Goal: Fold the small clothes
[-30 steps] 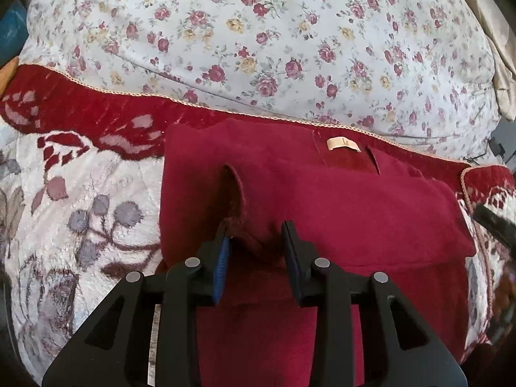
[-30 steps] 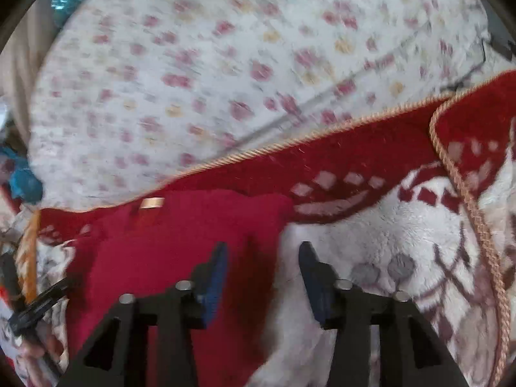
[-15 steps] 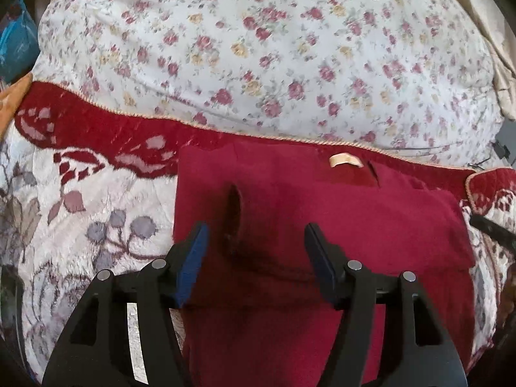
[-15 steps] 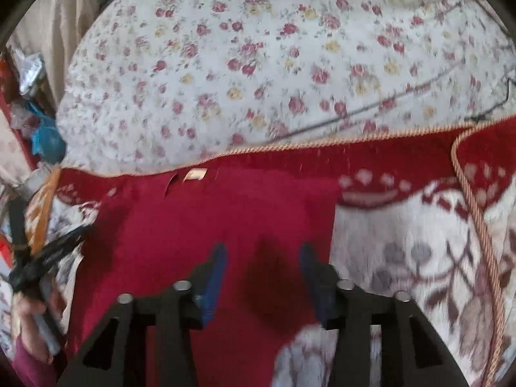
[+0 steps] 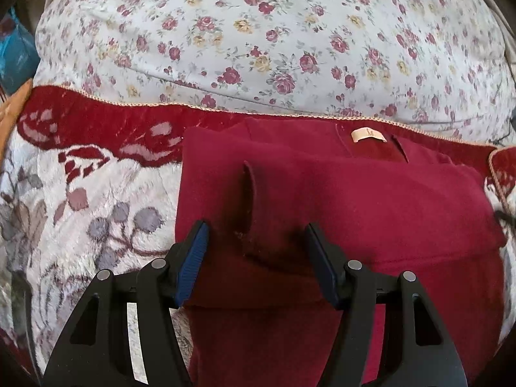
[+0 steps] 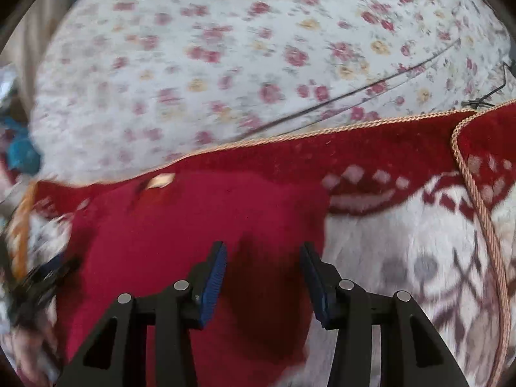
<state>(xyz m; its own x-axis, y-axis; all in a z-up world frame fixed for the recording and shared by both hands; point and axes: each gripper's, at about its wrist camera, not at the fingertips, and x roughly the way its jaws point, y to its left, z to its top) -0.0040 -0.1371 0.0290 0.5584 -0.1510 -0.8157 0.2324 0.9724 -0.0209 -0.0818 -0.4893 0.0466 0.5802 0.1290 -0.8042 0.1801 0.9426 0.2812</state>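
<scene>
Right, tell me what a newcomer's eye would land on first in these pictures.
First the dark red garment, partly folded on the plush red-and-white blanket, a tan label at its far edge. Then the left gripper, jaws open over a raised crease, and the right gripper, open over the garment's right edge. Behind lies a rose-print quilt.

Right wrist view is motion-blurred: the floral quilt and objects at the left edge are indistinct. The garment is cut off at the near edge.
</scene>
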